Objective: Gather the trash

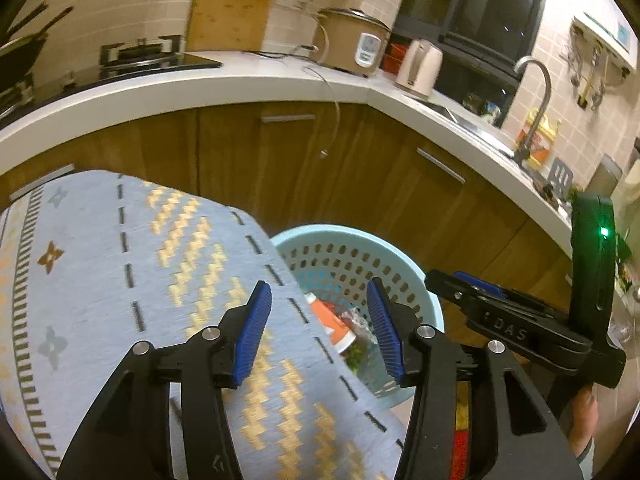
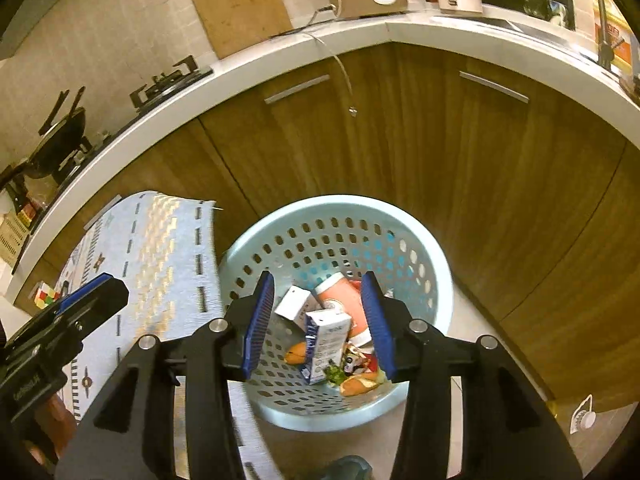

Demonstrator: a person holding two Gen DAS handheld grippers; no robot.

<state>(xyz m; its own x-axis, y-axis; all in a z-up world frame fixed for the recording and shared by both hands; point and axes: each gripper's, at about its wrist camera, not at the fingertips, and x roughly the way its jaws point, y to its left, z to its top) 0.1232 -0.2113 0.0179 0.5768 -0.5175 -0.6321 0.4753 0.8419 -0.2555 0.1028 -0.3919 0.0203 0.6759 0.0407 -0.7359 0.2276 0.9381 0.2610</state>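
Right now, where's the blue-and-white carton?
In the right wrist view, the blue-and-white carton is inside the light-blue perforated basket on the floor, seen between the open right gripper fingers, in front of the orange paper cup.

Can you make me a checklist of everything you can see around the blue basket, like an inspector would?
Surface: pale floor; a light blue patterned cloth-covered surface beside the basket.
Job's things: round light blue perforated plastic basket holding a white and blue drink carton, an orange paper cup, a small white box and bread scraps.
Clutter: multicoloured puzzle cube on the cloth.
Grippers: left gripper open, empty; right gripper open, empty, above the basket.
Cables: thin cord hanging off the white countertop.
Surroundings: wooden cabinets, beige rice cooker, cream kettle, gas stove, curved metal tap.
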